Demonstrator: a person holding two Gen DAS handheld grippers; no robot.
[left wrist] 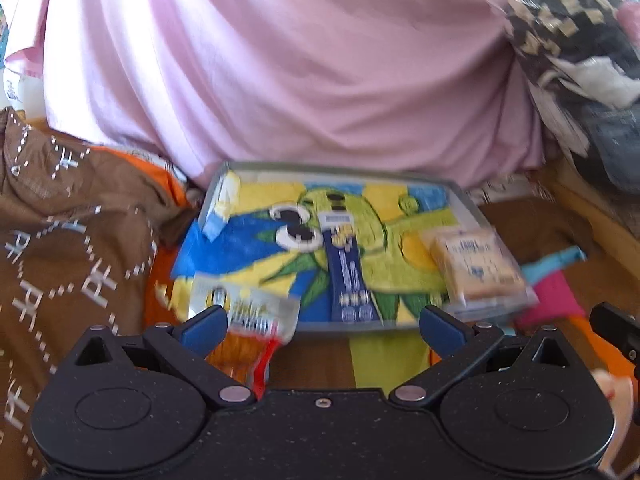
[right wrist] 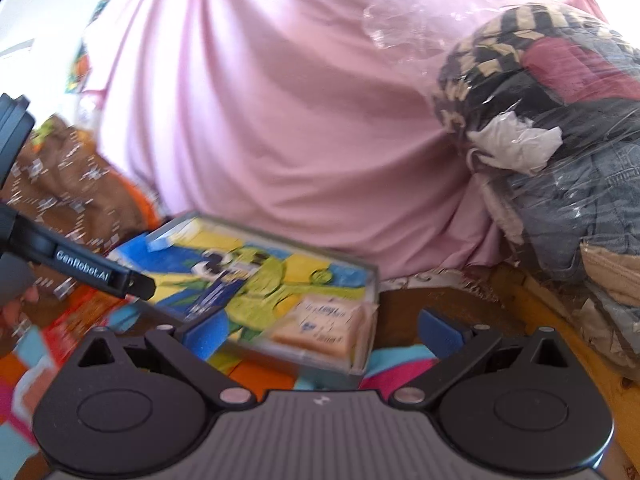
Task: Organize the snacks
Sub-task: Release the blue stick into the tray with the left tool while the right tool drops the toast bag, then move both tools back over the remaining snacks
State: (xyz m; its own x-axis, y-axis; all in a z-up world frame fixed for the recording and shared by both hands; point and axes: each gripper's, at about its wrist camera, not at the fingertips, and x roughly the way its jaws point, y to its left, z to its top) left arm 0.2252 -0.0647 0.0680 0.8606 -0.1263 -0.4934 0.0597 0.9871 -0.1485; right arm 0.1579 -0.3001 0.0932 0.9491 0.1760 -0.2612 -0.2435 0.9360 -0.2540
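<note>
My left gripper [left wrist: 320, 322] is spread and empty; the silver snack packet [left wrist: 244, 306] lies just ahead by its left finger, at the tray's [left wrist: 256, 168] near edge, nearer than my right.

Counts: 1 clear tray [left wrist: 466, 200] w/ cartoon liner; 1 tan cracker pack [left wrist: 478, 266] in its near-right corner; 1 dark blue stick pack [left wrist: 347, 276] at centre; 1 small yellow-white pack [left wrist: 224, 204] far-left; 1 silver-red pouch [left wrist: 256, 312] near-left; 2 grippers, left [left wrist: 320, 322] & right [right wrist: 320, 330].
</note>
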